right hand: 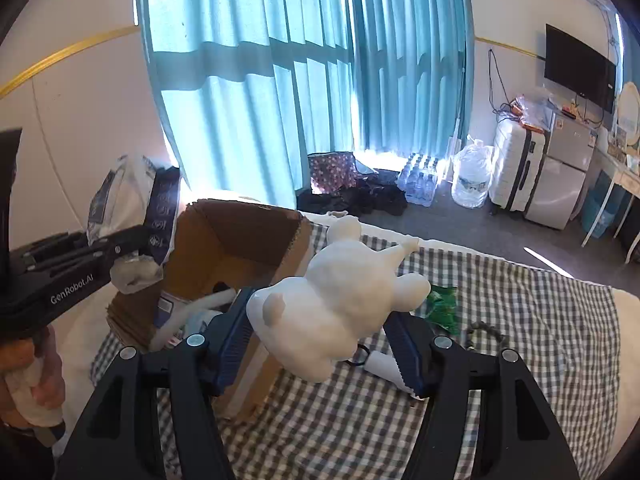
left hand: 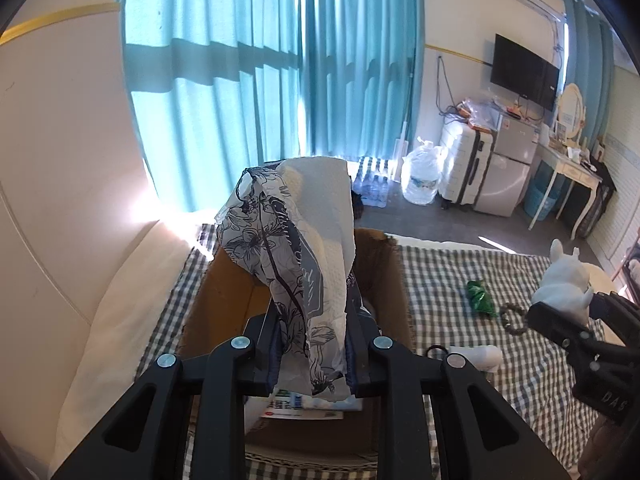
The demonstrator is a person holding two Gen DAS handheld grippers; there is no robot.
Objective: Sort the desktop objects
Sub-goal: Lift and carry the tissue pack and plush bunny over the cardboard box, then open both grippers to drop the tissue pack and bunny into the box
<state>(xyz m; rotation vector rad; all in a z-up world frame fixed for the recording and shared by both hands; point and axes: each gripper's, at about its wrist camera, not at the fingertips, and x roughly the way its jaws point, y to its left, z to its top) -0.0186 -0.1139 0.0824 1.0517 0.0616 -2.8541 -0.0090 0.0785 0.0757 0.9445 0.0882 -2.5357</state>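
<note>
My left gripper (left hand: 310, 344) is clamped on a floral tissue pack (left hand: 292, 248), which stands up from between the fingers directly above the open cardboard box (left hand: 384, 276); the box's brown walls ring it on every side below. My right gripper (right hand: 320, 332) pinches a white plush toy (right hand: 340, 296) held over the checked bedspread (right hand: 520, 320), the box edge just left of its left finger. Beyond the right finger lie a green packet (right hand: 442, 308) and a beaded bracelet (right hand: 486, 330).
</note>
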